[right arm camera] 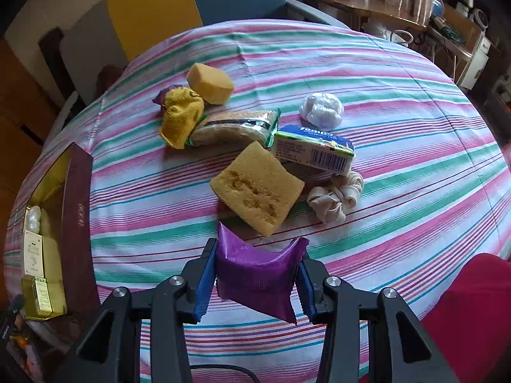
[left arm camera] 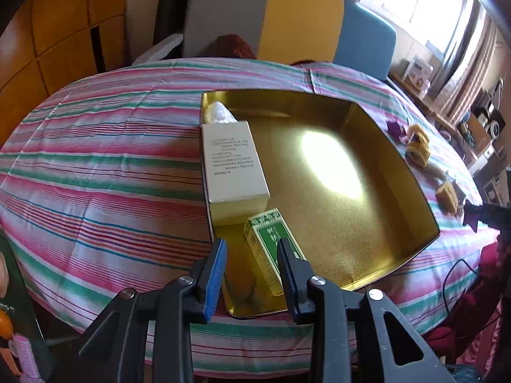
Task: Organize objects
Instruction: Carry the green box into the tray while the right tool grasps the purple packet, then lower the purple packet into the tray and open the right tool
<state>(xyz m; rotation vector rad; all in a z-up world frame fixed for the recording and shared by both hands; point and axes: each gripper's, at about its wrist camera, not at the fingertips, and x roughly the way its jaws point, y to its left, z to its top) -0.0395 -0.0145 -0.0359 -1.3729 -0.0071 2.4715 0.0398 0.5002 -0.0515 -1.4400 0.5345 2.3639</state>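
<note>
1. Gold shines inside the big tin (left arm camera: 377, 172), which sits on the striped cloth (left arm camera: 95, 172) over the table.
2. Along the tin's left wall lie three things in a row: a white wrapped lump (left arm camera: 220, 113) at the far end, a long white box (left arm camera: 234, 162) in the middle, and a small green box (left arm camera: 271, 242) nearest the camera.
3. The left gripper (left arm camera: 252, 255) hangs over the near corner of the tin. Its jaws are apart and hold nothing. The green box lies below, against the right finger in the picture; I cannot tell if they touch.
4. The right gripper (right arm camera: 255, 274) squeezes a purple packet (right arm camera: 255, 274) from both sides. The packet is crumpled and is up off the cloth.
5. More things lie in a heap on the cloth ahead of the right gripper. A big yellow sponge (right arm camera: 258, 188) is closest.
6. Beside the sponge are a blue and green carton (right arm camera: 314, 150) and a cream hair tie (right arm camera: 335, 198) touching it.
7. Farther back are a clear food bag (right arm camera: 236, 126), a yellow cloth (right arm camera: 182, 118), a small sponge (right arm camera: 210, 83) and a white plastic ball (right arm camera: 321, 108), which sits by itself.
8. From the right gripper's camera the tin is at the far left edge, well apart from the heap.
</note>
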